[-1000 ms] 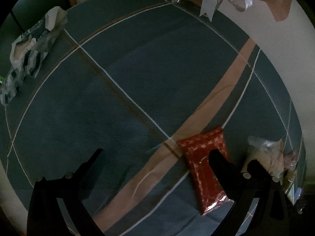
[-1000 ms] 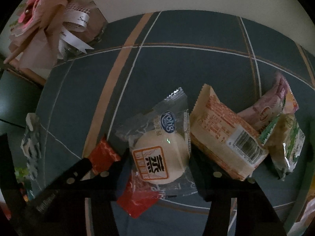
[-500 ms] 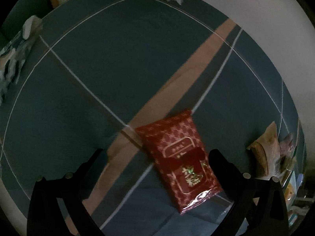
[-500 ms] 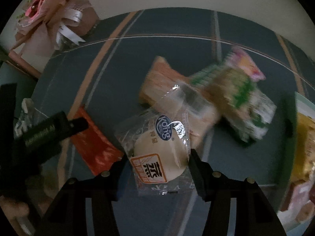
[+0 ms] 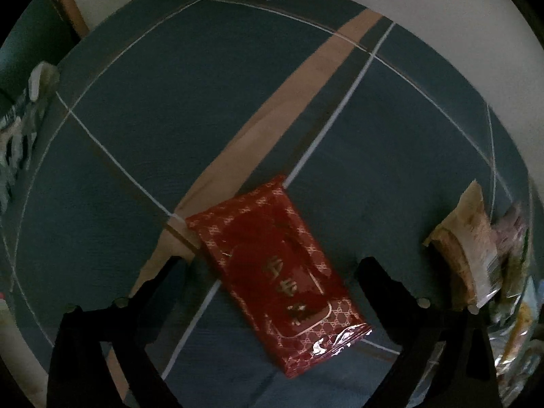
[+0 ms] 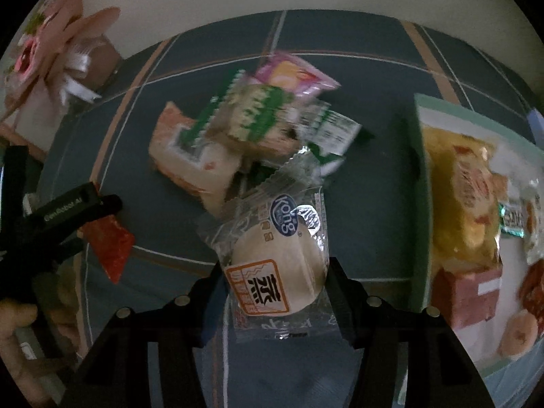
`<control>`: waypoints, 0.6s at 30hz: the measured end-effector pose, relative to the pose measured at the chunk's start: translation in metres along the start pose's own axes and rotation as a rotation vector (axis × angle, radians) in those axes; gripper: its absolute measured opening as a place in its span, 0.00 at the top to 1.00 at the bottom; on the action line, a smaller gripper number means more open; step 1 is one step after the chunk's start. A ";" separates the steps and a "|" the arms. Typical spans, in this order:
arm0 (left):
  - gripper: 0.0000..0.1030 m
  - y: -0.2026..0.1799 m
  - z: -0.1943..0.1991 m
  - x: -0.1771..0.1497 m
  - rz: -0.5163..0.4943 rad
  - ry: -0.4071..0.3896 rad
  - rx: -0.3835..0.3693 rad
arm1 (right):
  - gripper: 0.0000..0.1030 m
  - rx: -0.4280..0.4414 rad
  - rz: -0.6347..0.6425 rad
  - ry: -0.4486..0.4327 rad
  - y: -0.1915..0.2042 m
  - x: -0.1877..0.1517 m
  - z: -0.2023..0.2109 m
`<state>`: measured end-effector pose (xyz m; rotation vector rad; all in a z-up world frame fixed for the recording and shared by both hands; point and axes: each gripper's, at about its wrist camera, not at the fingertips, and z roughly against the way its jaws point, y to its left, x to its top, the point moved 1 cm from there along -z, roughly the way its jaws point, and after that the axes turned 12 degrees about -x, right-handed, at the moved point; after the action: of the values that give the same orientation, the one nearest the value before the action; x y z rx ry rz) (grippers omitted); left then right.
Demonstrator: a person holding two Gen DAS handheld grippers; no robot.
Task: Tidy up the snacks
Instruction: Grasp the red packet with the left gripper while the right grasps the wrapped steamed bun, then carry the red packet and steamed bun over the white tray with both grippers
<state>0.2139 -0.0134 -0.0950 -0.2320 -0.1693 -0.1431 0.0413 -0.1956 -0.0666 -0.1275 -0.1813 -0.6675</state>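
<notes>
A red foil snack packet (image 5: 278, 272) lies flat on the blue checked tablecloth (image 5: 170, 102). My left gripper (image 5: 272, 268) hangs over it with a finger on each side; its jaws are closing and the pads are clear of the packet. My right gripper (image 6: 277, 282) is shut on a clear-wrapped steamed bun packet (image 6: 272, 272), held above the cloth. In the right wrist view one of the left gripper's fingers (image 6: 85, 204) shows above the red packet (image 6: 108, 248). Beyond the bun lie an orange packet (image 6: 183, 159), a green-and-white packet (image 6: 258, 115) and a pink packet (image 6: 292, 74).
A pale green tray (image 6: 420, 170) with several snacks in it stands at the right. A pink flower bouquet (image 6: 51, 51) sits at the back left by the wall. A person's hand (image 6: 17, 323) holds the left gripper. A patterned bag (image 5: 20, 136) lies at the cloth's left edge.
The left gripper has slid over the red packet, which now lies between its fingers. The right gripper has carried the bun packet to the right, and the tray has come into view.
</notes>
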 end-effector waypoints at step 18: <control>0.53 -0.033 0.022 -0.034 -0.036 -0.019 -0.061 | 0.44 0.001 -0.091 0.018 -0.042 -0.030 0.017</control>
<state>0.1725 -0.0357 -0.0729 -0.2911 -0.1887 -0.1823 -0.0106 -0.2070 -0.0536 -0.1124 -0.1709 -0.7587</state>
